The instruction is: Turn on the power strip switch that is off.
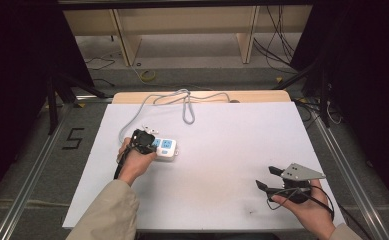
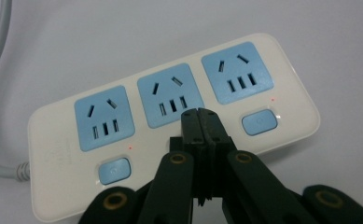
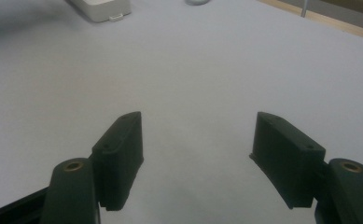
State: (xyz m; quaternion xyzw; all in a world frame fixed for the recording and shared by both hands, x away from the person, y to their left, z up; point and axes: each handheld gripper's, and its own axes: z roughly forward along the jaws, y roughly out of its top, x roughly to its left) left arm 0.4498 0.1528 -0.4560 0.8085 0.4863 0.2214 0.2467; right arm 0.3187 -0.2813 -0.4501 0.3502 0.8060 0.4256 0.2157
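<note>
White table, bare around right gripper

We see a white table, a wooden shelf behind it, and loose cables on the floor.

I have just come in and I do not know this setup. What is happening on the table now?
A person holds a gripper in each hand at a white table. The left gripper, jaws shut, points down at a white power strip with three blue sockets, right where the middle switch would be, as if pressing it. Small red lights glow beside the other two switches. The right gripper rests apart near the table's right side, jaws open, holding nothing.
</note>
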